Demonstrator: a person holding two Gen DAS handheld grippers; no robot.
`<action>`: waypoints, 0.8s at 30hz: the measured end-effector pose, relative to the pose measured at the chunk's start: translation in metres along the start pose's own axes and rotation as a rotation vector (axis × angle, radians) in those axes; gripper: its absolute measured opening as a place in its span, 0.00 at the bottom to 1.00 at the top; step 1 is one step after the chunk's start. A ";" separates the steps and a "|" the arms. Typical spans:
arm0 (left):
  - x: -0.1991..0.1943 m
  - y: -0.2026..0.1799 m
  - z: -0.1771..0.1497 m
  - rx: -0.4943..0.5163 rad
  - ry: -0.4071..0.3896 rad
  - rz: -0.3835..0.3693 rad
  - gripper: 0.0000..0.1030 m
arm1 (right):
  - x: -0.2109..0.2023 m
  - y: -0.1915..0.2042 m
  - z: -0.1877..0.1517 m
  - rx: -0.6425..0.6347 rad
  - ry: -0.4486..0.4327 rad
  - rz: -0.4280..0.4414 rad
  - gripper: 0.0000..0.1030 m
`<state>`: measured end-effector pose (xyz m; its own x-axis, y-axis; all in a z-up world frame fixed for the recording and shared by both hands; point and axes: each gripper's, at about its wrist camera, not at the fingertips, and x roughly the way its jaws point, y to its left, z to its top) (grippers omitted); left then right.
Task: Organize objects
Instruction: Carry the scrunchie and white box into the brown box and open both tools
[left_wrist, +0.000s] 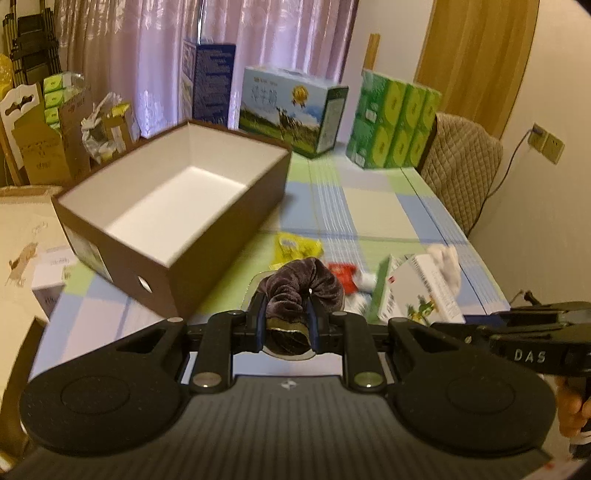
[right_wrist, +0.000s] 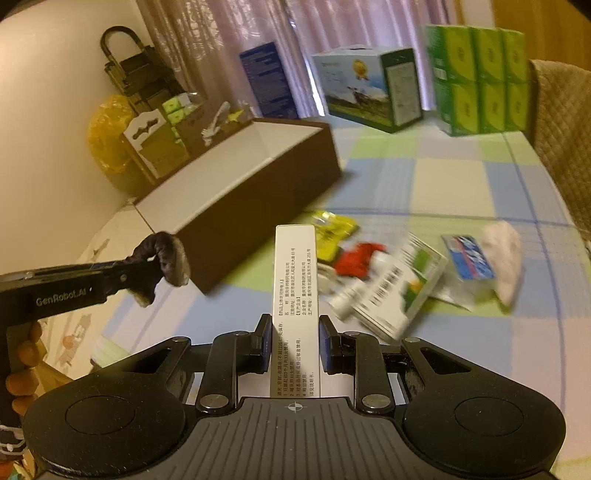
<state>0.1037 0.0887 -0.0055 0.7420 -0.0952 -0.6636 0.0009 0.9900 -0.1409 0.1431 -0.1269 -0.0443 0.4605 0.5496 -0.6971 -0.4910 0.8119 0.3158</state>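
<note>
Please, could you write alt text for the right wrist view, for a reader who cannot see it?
The right gripper holds a slim white printed box above a checked tablecloth. At left, the left gripper holds a dark velvet scrunchie near an open brown box; small packets lie scattered beyond.
</note>
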 end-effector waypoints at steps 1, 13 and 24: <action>0.001 0.008 0.006 0.001 -0.006 0.000 0.18 | 0.005 0.006 0.006 -0.002 -0.003 0.005 0.21; 0.037 0.106 0.077 0.006 -0.027 0.020 0.18 | 0.079 0.082 0.086 0.000 -0.044 0.077 0.21; 0.088 0.181 0.116 0.009 0.020 0.055 0.18 | 0.160 0.135 0.150 0.000 -0.047 0.065 0.21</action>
<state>0.2470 0.2717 -0.0043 0.7274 -0.0427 -0.6849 -0.0330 0.9947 -0.0971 0.2612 0.1004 -0.0169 0.4618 0.6099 -0.6440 -0.5210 0.7741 0.3596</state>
